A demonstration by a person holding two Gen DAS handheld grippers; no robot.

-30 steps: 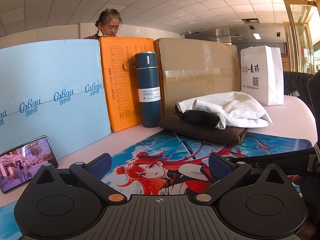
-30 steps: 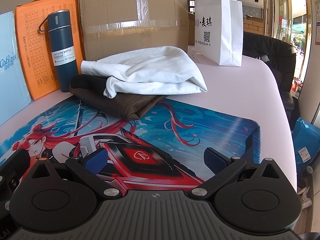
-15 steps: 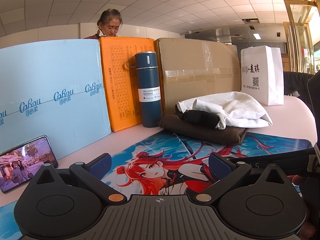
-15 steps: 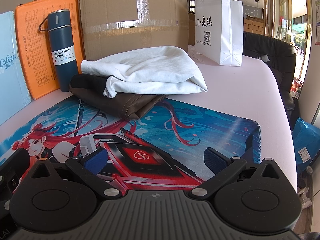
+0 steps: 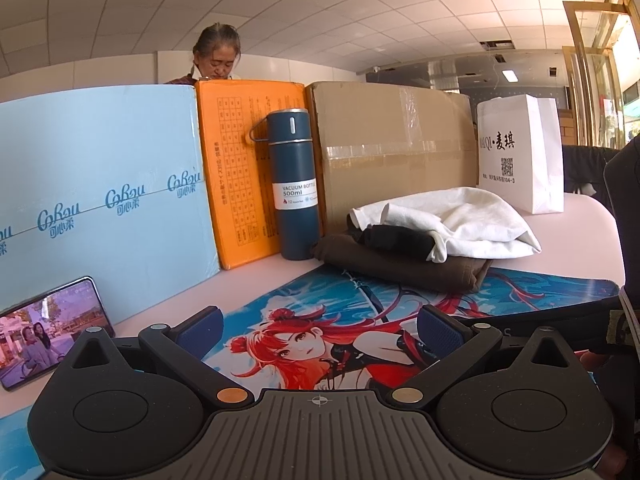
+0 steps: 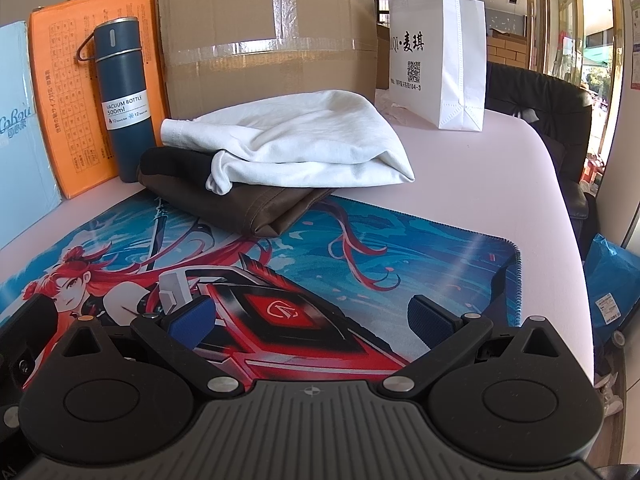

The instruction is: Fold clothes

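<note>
Right wrist view is showing the white garment (image 6: 296, 140) lying crumpled atop a folded brown garment (image 6: 248, 204), with a black piece, possibly a third garment, tucked between them. The pile is sitting at the far edge of the printed mat (image 6: 360, 248), near the blue bottle (image 6: 124, 96). You are holding the right gripper (image 6: 312, 316) and left gripper (image 5: 320, 328) low over the mat, jaws spread wide, gripping nothing, well short of the pile.
</note>
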